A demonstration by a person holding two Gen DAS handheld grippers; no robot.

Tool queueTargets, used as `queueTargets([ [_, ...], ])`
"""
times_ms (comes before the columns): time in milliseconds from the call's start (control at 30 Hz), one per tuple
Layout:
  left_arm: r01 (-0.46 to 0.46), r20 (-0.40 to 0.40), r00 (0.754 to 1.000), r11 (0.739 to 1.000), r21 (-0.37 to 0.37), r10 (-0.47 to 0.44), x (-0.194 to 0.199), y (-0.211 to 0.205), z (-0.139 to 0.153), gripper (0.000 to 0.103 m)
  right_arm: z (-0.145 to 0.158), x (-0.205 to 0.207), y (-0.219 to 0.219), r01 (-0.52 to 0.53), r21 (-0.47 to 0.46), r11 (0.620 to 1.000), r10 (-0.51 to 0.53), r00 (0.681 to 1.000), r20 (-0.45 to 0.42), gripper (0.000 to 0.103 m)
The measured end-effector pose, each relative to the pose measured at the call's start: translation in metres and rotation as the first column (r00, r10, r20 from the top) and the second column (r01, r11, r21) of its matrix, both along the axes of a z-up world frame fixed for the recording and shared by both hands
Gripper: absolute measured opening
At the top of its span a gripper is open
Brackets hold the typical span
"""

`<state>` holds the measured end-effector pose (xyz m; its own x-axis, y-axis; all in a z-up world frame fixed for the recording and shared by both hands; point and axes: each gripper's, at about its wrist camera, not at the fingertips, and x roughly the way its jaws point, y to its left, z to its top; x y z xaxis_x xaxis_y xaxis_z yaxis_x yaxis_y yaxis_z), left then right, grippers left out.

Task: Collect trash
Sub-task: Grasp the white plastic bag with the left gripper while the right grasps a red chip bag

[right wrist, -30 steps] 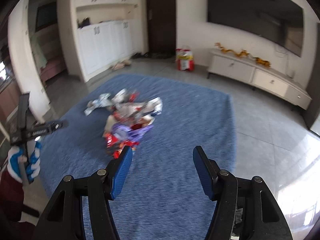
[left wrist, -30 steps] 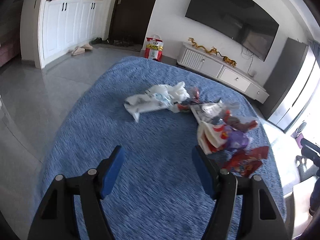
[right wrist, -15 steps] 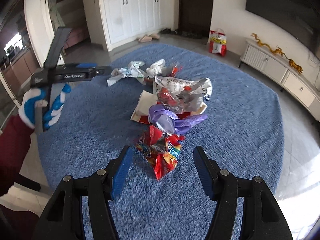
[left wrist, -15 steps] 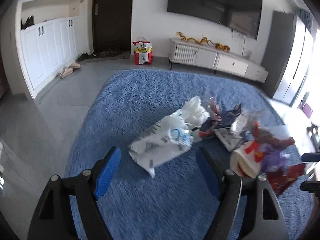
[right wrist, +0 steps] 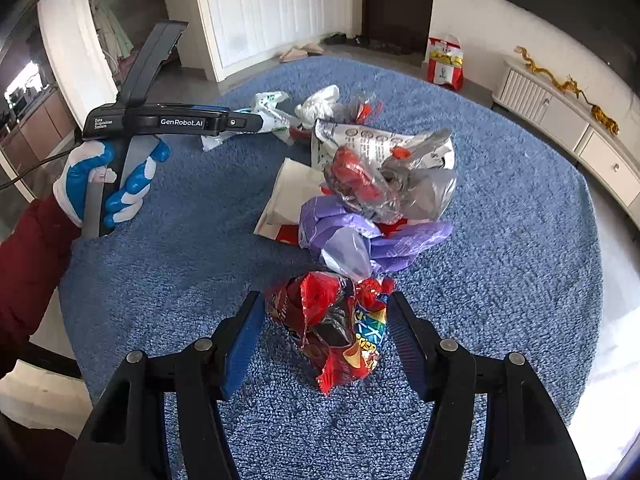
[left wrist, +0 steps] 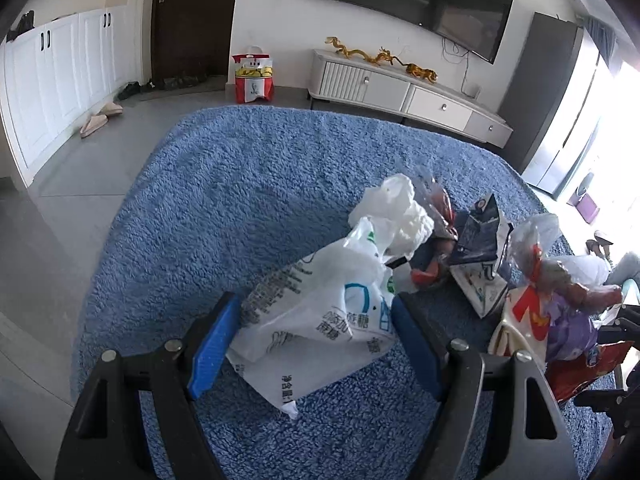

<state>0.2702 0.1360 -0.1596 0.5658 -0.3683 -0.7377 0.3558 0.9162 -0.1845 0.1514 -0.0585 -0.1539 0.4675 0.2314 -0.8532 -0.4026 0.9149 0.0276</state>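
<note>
Both grippers over trash on blue rug point(left wrist: 240, 184).
Left gripper point(left wrist: 314, 338) wide, straddling white plastic bag point(left wrist: 320, 312), no squeeze; right gripper point(right wrist: 325, 338) open around red snack wrapper point(right wrist: 340, 332), pads clear.

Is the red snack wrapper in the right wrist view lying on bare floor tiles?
No, the red snack wrapper lies on the blue rug, between the open jaws of the right gripper.

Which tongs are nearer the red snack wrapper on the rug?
Right. The right tongs straddle the red snack wrapper, open, pads not pressing. The left tongs sit at the pile's far end, open around the white plastic bag.
</note>
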Motion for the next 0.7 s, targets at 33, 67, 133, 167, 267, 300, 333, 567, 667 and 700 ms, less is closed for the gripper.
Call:
queueTargets([
  [33, 0.000, 0.003, 1.000, 1.000, 0.000, 0.000, -0.001, 0.000, 0.001, 0.076, -0.002, 0.000, -0.001, 0.002, 0.003, 1.000, -0.002, 1.000, -0.005, 0.059],
  [67, 0.002, 0.005, 1.000, 1.000, 0.001, -0.002, -0.002, 0.000, 0.001, 0.072, -0.003, 0.000, -0.002, 0.006, 0.006, 1.000, -0.006, 1.000, -0.007, 0.055],
  [133, 0.013, 0.007, 1.000, 1.000, 0.006, -0.013, -0.005, -0.002, 0.001, 0.063, -0.006, 0.000, -0.005, 0.012, 0.009, 1.000, -0.012, 1.000, -0.012, 0.046],
  [167, 0.012, 0.011, 1.000, 1.000, 0.012, -0.012, -0.008, -0.002, 0.001, 0.060, -0.006, 0.000, -0.005, 0.013, 0.011, 1.000, -0.013, 1.000, -0.012, 0.041],
  [267, 0.009, 0.019, 1.000, 0.999, 0.031, -0.009, -0.017, -0.006, 0.002, 0.054, -0.005, -0.002, -0.009, 0.011, 0.027, 1.000, -0.011, 1.000, -0.010, 0.022],
  [300, 0.008, 0.020, 1.000, 0.999, 0.032, -0.009, -0.019, -0.005, 0.002, 0.050, -0.004, -0.003, -0.010, 0.009, 0.026, 1.000, -0.009, 1.000, -0.008, 0.016],
  [333, 0.007, 0.019, 1.000, 0.999, 0.032, -0.008, -0.023, -0.005, 0.002, 0.048, -0.003, -0.005, -0.011, 0.007, 0.022, 1.000, -0.007, 1.000, -0.006, 0.016],
  [567, -0.028, 0.014, 1.000, 1.000, -0.004, 0.028, -0.051, 0.004, 0.005, 0.031, 0.002, -0.022, -0.007, -0.036, 0.019, 0.999, 0.036, 0.999, 0.014, 0.009],
  [667, -0.052, 0.013, 0.999, 0.999, -0.012, 0.052, -0.066, 0.009, 0.009, 0.028, 0.007, -0.033, -0.005, -0.060, 0.027, 0.998, 0.059, 0.998, 0.027, 0.008],
  [700, -0.063, 0.014, 0.998, 0.998, -0.017, 0.063, -0.072, 0.013, 0.012, 0.027, 0.009, -0.036, -0.005, -0.064, 0.030, 0.998, 0.063, 0.998, 0.030, 0.008],
])
